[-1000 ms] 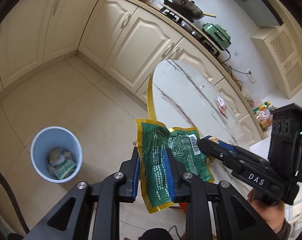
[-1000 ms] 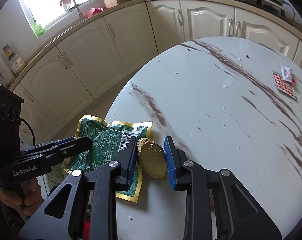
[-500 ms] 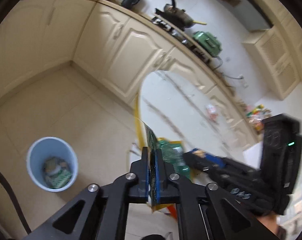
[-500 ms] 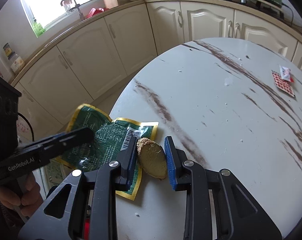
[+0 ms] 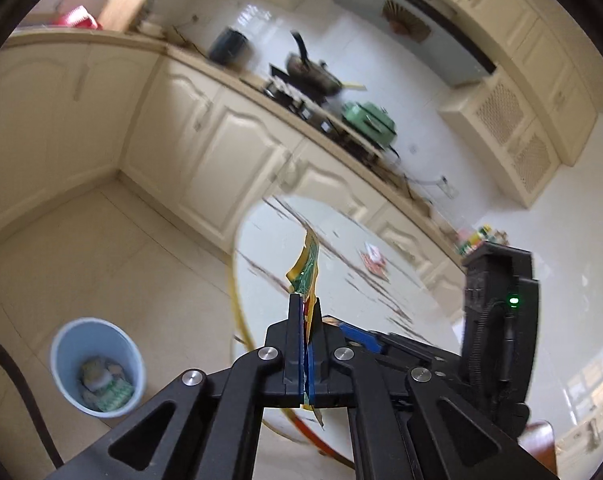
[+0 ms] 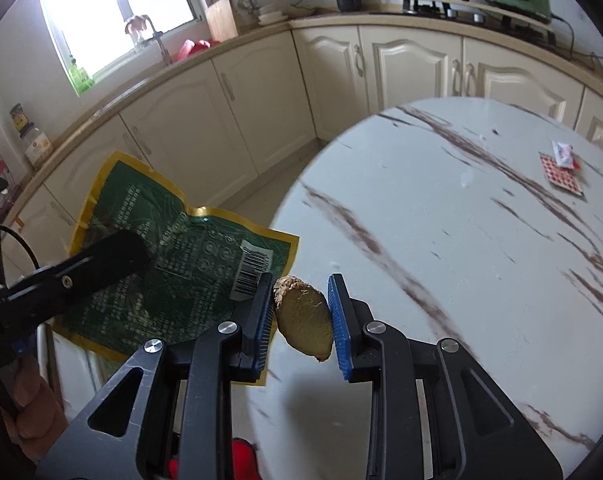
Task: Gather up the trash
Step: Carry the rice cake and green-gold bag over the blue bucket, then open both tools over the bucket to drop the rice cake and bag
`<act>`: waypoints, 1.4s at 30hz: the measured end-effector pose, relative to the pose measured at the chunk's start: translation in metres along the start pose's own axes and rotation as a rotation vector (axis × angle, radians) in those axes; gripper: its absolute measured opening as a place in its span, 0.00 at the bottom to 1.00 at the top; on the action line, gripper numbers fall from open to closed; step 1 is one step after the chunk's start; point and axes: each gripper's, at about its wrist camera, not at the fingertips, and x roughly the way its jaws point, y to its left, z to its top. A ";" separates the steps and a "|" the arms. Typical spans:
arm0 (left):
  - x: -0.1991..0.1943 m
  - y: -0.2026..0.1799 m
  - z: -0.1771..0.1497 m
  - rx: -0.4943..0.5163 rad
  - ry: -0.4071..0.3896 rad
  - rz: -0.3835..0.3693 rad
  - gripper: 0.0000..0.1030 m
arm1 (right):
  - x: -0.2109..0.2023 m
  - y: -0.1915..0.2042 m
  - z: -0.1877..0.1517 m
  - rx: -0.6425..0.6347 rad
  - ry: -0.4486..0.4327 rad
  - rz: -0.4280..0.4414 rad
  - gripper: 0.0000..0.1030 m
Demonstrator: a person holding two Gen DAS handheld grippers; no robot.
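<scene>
My left gripper (image 5: 305,308) is shut on a green and gold food wrapper (image 5: 307,270), seen edge-on and lifted above the round marble table (image 5: 341,280). In the right wrist view the same wrapper (image 6: 173,248) hangs flat beside the table edge, pinched by the left gripper's finger (image 6: 101,260). My right gripper (image 6: 301,312) is shut on a brown piece of ginger (image 6: 303,316) and holds it just above the table (image 6: 461,240). A small red-and-white packet (image 6: 561,164) lies at the table's far right; it also shows in the left wrist view (image 5: 373,258).
A light blue trash bin (image 5: 97,364) with trash inside stands on the tiled floor at the lower left. Cream cabinets and a counter with a stove, pan (image 5: 313,76) and green appliance (image 5: 367,116) run behind the table.
Both grippers have risen. The left gripper closed on the wrapper and lifted it off the table. The right gripper raised the ginger off the surface.
</scene>
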 end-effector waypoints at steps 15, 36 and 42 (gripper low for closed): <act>-0.047 0.110 -0.011 -0.065 0.005 0.362 0.00 | 0.119 0.147 0.026 -0.149 0.078 0.113 0.25; 0.185 0.248 0.008 -0.195 0.302 0.465 0.09 | 0.305 0.088 0.002 -0.046 0.262 -0.008 0.63; 0.165 0.237 0.015 -0.181 0.249 0.550 0.35 | 0.291 0.081 0.007 -0.020 0.242 0.026 0.66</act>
